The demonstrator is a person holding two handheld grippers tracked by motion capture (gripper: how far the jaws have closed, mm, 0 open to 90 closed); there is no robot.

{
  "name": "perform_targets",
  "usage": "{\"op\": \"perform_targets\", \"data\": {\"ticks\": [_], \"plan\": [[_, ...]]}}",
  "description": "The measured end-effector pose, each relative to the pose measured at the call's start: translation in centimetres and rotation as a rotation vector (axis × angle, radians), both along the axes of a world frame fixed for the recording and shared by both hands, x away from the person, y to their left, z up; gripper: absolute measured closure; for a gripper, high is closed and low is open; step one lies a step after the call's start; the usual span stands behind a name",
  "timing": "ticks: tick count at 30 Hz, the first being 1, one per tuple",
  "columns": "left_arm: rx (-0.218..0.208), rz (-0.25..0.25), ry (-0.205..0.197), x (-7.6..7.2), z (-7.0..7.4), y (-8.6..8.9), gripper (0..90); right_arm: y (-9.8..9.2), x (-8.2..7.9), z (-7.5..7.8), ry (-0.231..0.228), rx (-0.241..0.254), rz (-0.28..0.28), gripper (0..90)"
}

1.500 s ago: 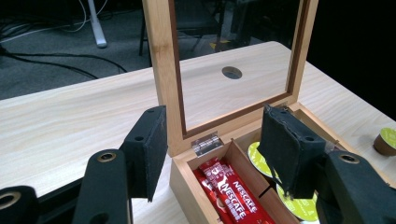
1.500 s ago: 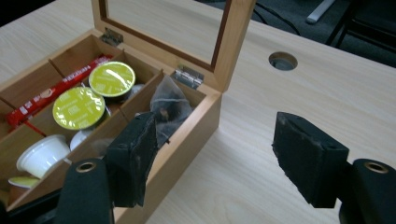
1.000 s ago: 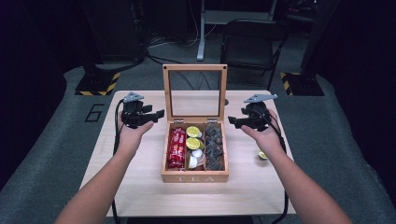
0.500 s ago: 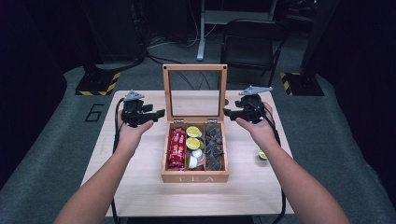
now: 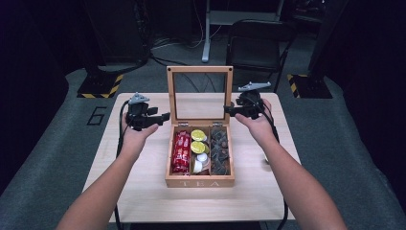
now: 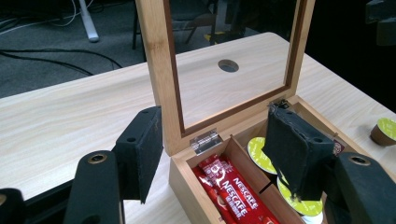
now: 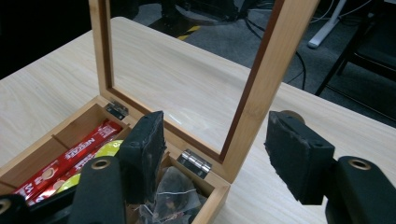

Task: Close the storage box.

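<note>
Capsule (image 6: 385,130) on table: left claw view | hidden behind arm: high view

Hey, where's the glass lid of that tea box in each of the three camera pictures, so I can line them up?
High view: the lid stands upright at top centre, behind the open tea box.
Left gripper view: it rises top centre, one frame side between the jaws.
Right gripper view: it fills the upper middle, its other frame side between the jaws.
Shared landmark: the red Nescafe sachets, in the compartment below the lid in all three.
</note>
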State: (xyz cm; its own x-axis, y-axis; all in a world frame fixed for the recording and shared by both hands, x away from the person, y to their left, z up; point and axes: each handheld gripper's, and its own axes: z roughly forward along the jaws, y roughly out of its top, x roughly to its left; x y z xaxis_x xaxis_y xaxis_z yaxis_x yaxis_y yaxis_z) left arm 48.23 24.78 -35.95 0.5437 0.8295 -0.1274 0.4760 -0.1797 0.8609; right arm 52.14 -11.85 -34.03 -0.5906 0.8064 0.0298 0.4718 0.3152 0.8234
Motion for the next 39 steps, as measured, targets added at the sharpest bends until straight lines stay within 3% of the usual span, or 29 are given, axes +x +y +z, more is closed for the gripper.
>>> {"op": "perform_targets", "data": {"ticks": [13, 35, 39], "plan": [[-0.005, -0.009, 0.003, 0.2, 0.1, -0.2, 37.2, -0.1, 1.1, -0.1, 0.014, 0.000, -0.023, 35.6], [-0.010, -0.001, 0.002, 0.1, 0.2, 0.5, 37.3, 0.8, 4.1, -2.8, 0.035, -0.032, -0.058, 35.3], [-0.017, 0.005, 0.003, 0.0, 0.2, 0.5, 37.3, 0.8, 4.5, -3.2, 0.041, -0.047, -0.088, 35.3]]}}
